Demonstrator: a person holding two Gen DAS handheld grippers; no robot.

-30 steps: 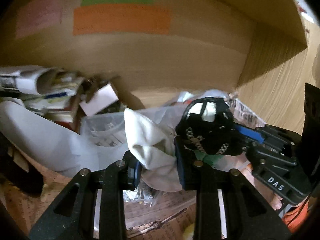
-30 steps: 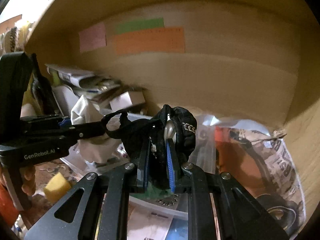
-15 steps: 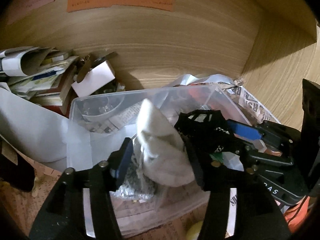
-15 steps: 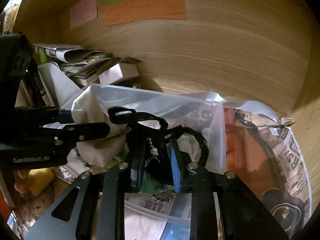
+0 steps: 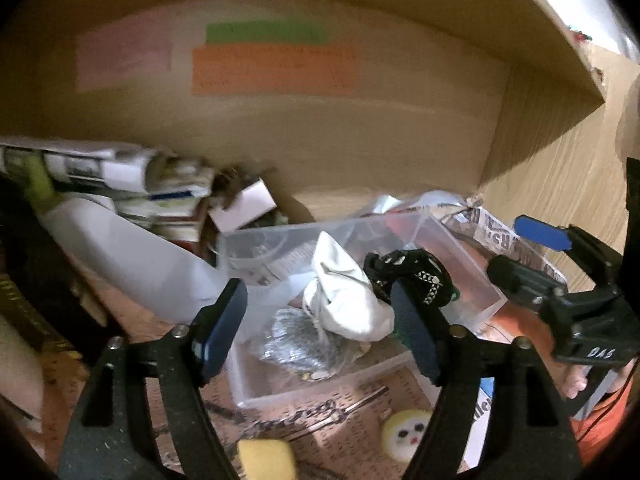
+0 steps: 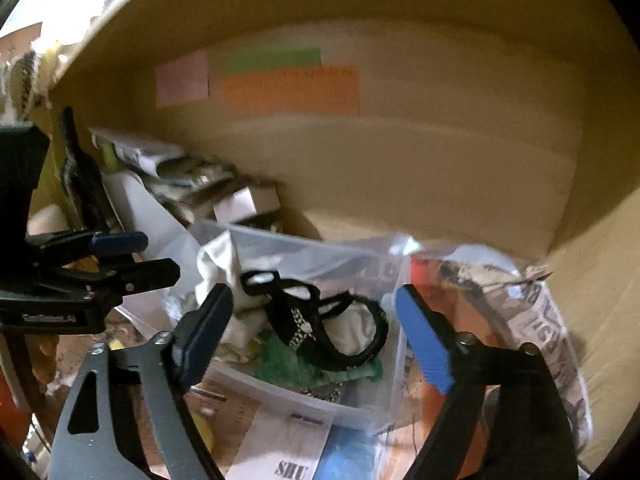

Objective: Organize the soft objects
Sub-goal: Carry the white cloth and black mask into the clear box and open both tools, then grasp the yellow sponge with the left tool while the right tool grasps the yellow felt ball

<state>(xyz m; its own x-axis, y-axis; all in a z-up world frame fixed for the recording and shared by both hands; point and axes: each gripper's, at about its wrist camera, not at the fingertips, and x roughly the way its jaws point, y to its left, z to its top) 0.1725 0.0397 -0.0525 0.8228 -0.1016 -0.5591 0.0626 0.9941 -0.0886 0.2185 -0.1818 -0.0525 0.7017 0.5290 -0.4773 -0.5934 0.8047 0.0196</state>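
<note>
A clear plastic box (image 5: 472, 268) sits on the shelf floor. In it lie a white cloth (image 5: 344, 300) and a black strappy fabric piece (image 5: 416, 276). My left gripper (image 5: 316, 336) is open and empty, just in front of the box. My right gripper (image 6: 316, 332) is also open and empty, held over the box (image 6: 376, 408). Between its fingers I see the black fabric (image 6: 320, 320) and the white cloth (image 6: 224, 268) resting in the box. Each gripper shows at the side of the other's view.
Stacked papers and a small white carton (image 5: 244, 204) lie at the back left. A white sheet (image 5: 132, 252) leans beside the box. Newspaper (image 6: 532, 320) covers the right side. A yellow sponge (image 5: 264, 460) and a round face toy (image 5: 404, 434) lie near the front. Coloured notes (image 5: 272, 68) are stuck on the back wall.
Both grippers lowered their loads into the clear box, opened and pulled back. The white cloth and the black fabric now lie loose in the box.
</note>
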